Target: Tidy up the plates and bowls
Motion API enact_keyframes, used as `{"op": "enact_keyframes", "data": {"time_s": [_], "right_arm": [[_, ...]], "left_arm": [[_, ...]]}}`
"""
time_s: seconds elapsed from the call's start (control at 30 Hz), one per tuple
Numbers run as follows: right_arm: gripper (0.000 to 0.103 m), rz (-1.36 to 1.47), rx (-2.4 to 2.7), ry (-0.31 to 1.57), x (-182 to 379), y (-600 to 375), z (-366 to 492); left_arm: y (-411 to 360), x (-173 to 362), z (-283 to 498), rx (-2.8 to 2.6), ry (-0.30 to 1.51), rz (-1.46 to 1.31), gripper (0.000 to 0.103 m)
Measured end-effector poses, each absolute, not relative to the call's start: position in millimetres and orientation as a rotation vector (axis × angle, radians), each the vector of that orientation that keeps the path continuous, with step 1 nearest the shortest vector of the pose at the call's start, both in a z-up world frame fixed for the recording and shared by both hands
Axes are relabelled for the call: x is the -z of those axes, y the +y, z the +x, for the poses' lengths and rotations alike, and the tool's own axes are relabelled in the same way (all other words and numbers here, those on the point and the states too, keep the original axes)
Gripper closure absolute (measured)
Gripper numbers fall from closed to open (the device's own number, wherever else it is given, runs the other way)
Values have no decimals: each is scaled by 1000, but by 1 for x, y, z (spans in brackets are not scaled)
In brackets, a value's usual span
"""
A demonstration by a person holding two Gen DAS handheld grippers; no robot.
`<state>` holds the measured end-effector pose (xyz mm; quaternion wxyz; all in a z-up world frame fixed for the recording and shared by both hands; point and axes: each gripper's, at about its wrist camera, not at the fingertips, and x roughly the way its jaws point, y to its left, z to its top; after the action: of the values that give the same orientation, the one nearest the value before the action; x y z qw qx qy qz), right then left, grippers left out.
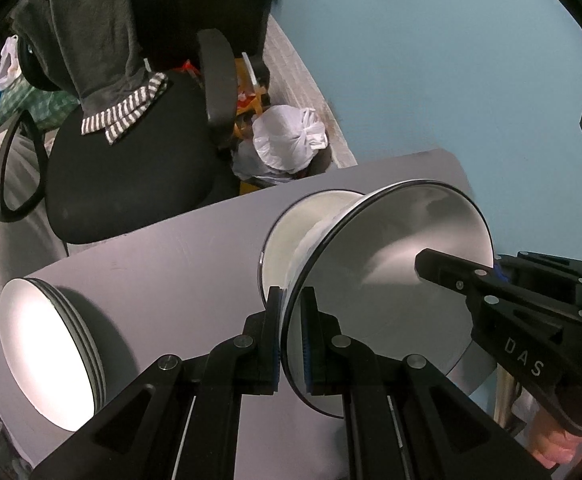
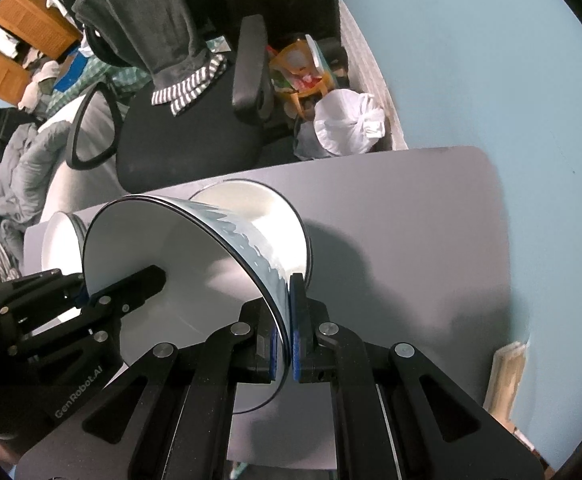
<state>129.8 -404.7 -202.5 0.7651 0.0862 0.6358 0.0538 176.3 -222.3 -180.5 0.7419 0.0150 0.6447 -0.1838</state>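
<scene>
While the stack of plates (image 1: 47, 352) sits by the table's (image 1: 163, 264) left edge, your left gripper (image 1: 291, 336) and right gripper (image 2: 287, 336) each pinch the big bowl's (image 1: 391, 280) rim, above another bowl (image 1: 291, 236); bare table lies right.

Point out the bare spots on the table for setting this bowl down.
Both the left gripper and right gripper clamp the bowl. Bare table lies right of the second bowl, toward the wall. The left end is crowded by the plate stack.
</scene>
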Motion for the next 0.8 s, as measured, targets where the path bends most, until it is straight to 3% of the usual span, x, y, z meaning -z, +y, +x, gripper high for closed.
{"op": "enact_keyframes", "data": {"time_s": [0.63, 0.8], "right_arm": [[98, 187, -148, 1467, 222, -405, 152], [98, 181, -139, 1481, 224, -404, 154]], "left_arm": [[-226, 200, 196, 364, 1471, 75, 95], [-228, 206, 197, 368, 1479, 92, 91]]}}
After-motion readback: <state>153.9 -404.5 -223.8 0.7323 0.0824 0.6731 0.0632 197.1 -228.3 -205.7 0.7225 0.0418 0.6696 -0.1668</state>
